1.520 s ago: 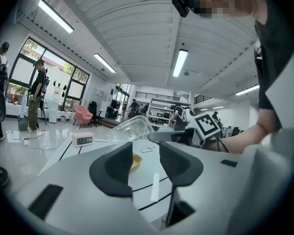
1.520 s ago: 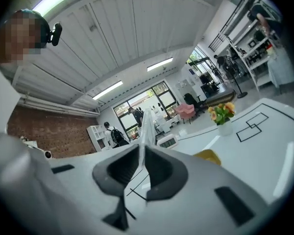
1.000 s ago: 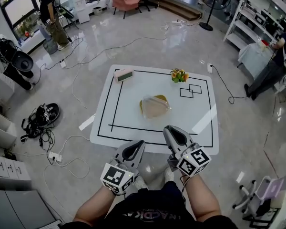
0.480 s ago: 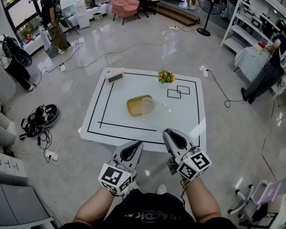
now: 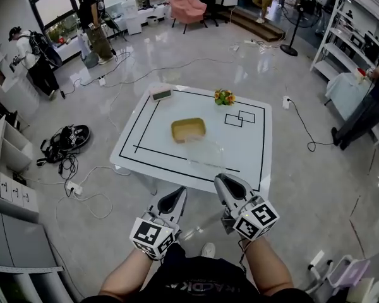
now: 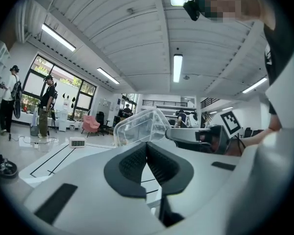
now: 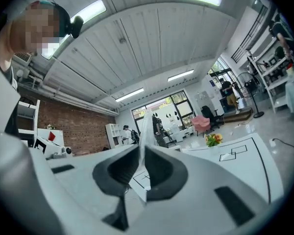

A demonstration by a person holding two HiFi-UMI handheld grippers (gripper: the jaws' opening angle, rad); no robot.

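clear lid (image 5: 204,151), in right gripper (image 7: 141,154) (edge only)

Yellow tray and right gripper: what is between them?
A clear cover, clamped by its edge in the shut jaws of the right gripper, reaches toward the tray, above the table. The head view shows it.

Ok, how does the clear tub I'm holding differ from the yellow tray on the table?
The clear tub is see-through; the yellow tray is opaque. The clear tub is pinched by its rim in the shut right claw, raised and tilted near the front edge of the table; the yellow tray lies flat further in, untouched. Both are shallow rounded rectangles of similar footprint.
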